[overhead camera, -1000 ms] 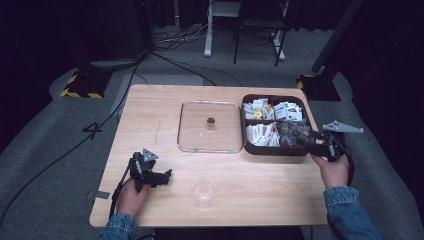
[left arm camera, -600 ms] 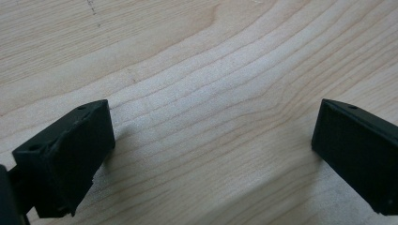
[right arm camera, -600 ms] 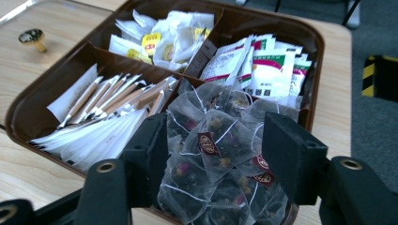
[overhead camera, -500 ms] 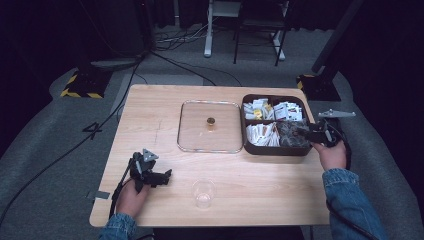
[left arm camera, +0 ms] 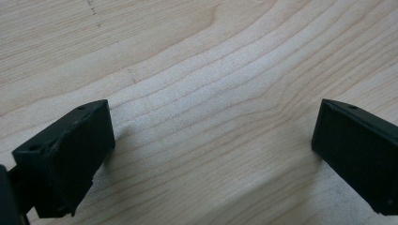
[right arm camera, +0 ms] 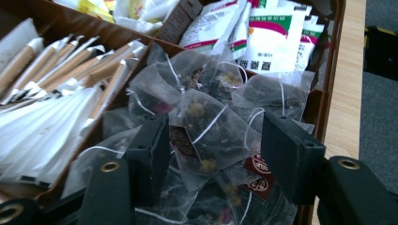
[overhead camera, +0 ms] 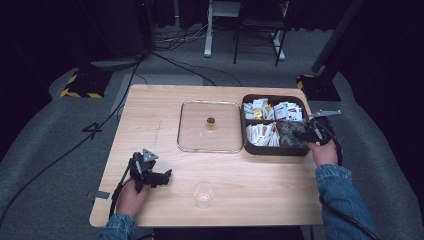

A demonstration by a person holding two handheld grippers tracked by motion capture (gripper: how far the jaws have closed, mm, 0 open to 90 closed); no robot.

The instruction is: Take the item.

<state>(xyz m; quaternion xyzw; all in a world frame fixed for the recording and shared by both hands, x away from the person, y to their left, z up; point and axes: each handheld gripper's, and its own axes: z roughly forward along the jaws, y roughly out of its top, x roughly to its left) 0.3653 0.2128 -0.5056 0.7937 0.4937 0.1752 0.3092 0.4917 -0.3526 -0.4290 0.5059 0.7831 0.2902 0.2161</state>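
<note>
Right tongs around tea bag (unpinched)

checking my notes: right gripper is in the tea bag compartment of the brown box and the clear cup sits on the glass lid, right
Not quite. The clear cup stands on the bare table near the front edge, apart from the glass lid, as the high view shows. The right gripper is indeed among the tea bags in the brown box.

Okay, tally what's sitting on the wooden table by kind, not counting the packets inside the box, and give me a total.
Compartment box of packets: 1
Clear lid with a small knob: 1
Clear cup: 1
Handheld grippers: 2, the left gripper resting near the table's front edge and the right gripper reaching into the box
Total: 5
</note>
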